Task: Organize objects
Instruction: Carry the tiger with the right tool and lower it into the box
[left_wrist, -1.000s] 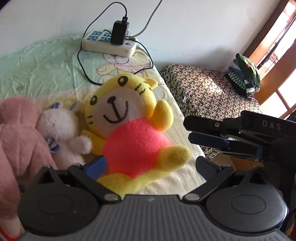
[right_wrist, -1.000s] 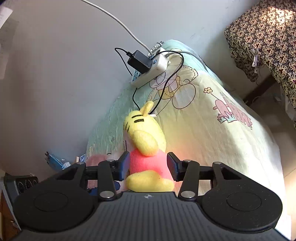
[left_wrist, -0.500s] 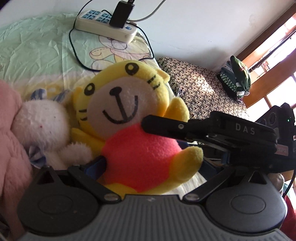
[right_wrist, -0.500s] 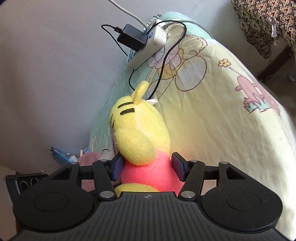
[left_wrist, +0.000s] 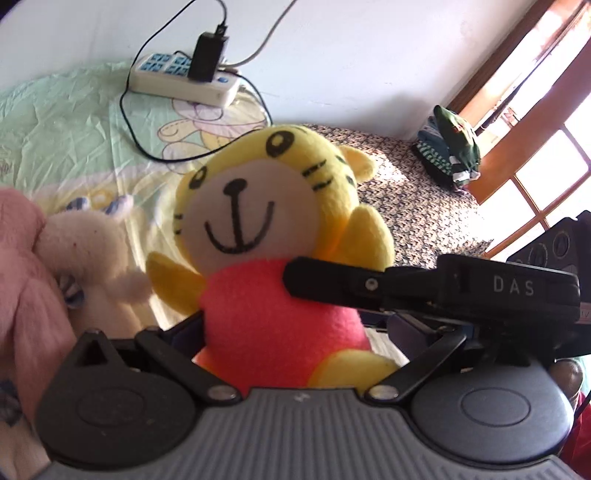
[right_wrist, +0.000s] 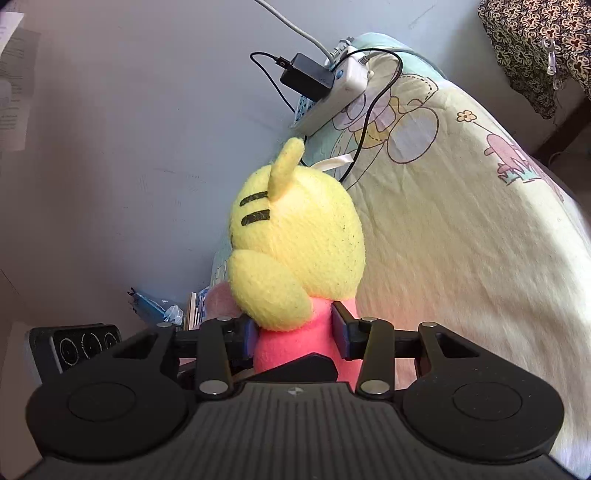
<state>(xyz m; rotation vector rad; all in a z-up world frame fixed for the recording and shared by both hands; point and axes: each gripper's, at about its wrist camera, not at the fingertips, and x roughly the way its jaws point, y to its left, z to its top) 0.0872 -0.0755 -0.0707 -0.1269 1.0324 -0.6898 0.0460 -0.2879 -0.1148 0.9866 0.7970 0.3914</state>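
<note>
Lettering: white "DAS" is showing on the black body of the right gripper (left_wrist: 325, 291) as it is reaching across the left wrist view.
Right gripper: its two fingers are pressing into both sides of the pink torso of the tiger plush (right_wrist: 295, 258), holding it upright.
Left gripper (left_wrist: 291, 332): its jaws are standing wide, flanking the plush's pink belly (left_wrist: 273, 317); whether they are touching it cannot be told.
Beside the left gripper: a white plush (left_wrist: 88, 243) and a pink plush (left_wrist: 22, 266) are lying on the bedsheet (left_wrist: 55, 129).
Beyond both grippers: a power strip (left_wrist: 184, 79) is sitting by the wall.
</note>
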